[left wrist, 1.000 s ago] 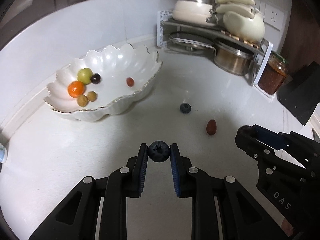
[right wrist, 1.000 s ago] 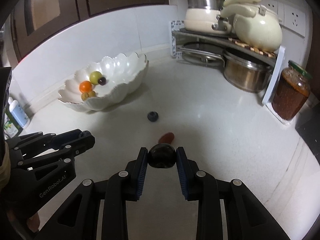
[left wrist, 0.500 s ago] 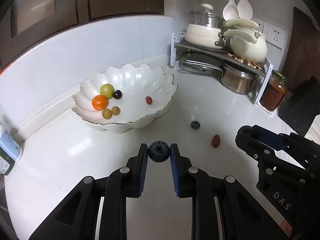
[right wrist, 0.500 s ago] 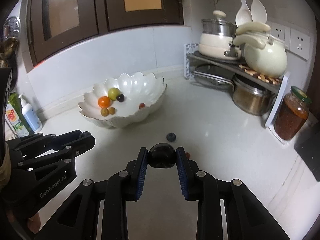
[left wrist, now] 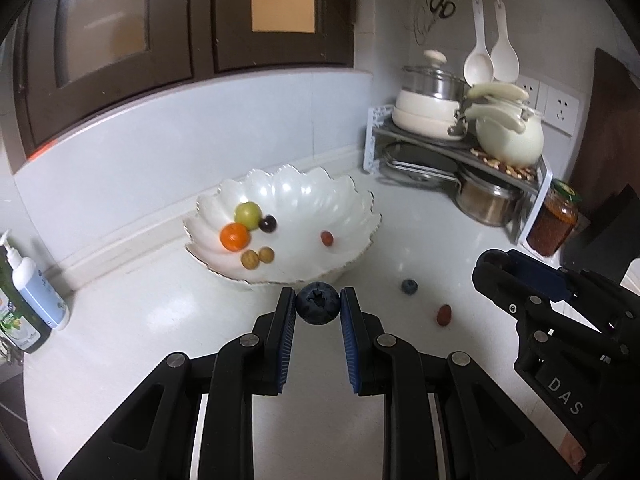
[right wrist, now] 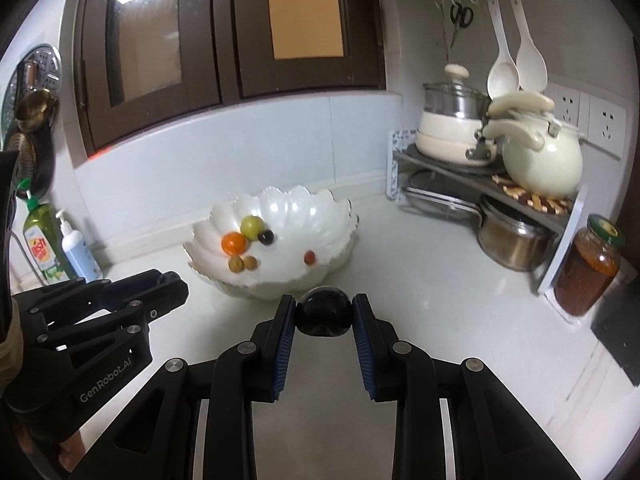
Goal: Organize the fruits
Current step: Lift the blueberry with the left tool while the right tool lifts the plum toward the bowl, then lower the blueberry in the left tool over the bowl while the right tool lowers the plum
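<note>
My left gripper [left wrist: 318, 309] is shut on a blueberry [left wrist: 318, 307] and holds it above the counter, in front of the white scalloped bowl [left wrist: 352, 200]. My right gripper [right wrist: 324, 312] is shut on a dark round fruit [right wrist: 324, 311], also in front of the bowl [right wrist: 340, 216]. The bowl holds an orange fruit [left wrist: 234, 237], a green one [left wrist: 248, 215], a dark one [left wrist: 267, 224], two small tan ones and a small red one [left wrist: 327, 238]. A second blueberry [left wrist: 409, 286] and a red fruit [left wrist: 443, 315] lie on the counter to the right of the bowl.
A corner rack [left wrist: 460, 156] with pots and a cream kettle [left wrist: 510, 138] stands at the back right, with a jar [left wrist: 554, 220] beside it. Soap bottles [left wrist: 36, 284] stand at the left. The right gripper shows at the right of the left wrist view [left wrist: 560, 312].
Both grippers have risen and pulled back from the counter with their fruits held. The bowl and loose fruits now look farther away, and the cabinets come into view.
</note>
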`<state>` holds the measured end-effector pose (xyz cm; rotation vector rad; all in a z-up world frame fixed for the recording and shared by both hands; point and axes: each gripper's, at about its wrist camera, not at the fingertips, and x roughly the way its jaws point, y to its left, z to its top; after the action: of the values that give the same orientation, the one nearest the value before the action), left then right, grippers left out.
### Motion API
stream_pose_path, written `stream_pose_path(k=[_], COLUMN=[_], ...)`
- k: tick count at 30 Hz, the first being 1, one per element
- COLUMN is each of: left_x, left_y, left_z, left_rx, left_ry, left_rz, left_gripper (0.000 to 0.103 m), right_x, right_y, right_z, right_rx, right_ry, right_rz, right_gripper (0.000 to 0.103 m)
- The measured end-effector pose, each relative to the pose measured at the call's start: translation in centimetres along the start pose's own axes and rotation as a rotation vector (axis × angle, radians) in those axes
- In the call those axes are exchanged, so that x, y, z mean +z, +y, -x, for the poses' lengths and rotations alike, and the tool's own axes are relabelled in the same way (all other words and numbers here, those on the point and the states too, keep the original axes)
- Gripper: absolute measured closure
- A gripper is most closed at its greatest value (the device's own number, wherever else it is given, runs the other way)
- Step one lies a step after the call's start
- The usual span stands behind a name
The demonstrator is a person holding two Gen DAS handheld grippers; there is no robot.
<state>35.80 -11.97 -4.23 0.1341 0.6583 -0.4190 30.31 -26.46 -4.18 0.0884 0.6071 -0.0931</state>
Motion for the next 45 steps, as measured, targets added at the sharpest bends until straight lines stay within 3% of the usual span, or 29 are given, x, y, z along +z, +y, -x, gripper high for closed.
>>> stream_pose_path(k=[25, 45], left_x=[4.9, 9.1], left_y=[3.0, 4.4], left_z=[1.3, -2.3], left_rx=[0.097, 0.130], left_ry=[-0.140, -0.128], left_rz=[0.015, 0.040], left_gripper=[0.079, 0.079], right_x=[4.8, 9.1], right_y=[2.8, 3.5], right_z=[-1.2, -5.1], right_rx=[0.043, 0.051], right_ry=[-0.102, -0.094], right_rz=[0.014, 0.050], right_gripper=[0.073, 0.073])
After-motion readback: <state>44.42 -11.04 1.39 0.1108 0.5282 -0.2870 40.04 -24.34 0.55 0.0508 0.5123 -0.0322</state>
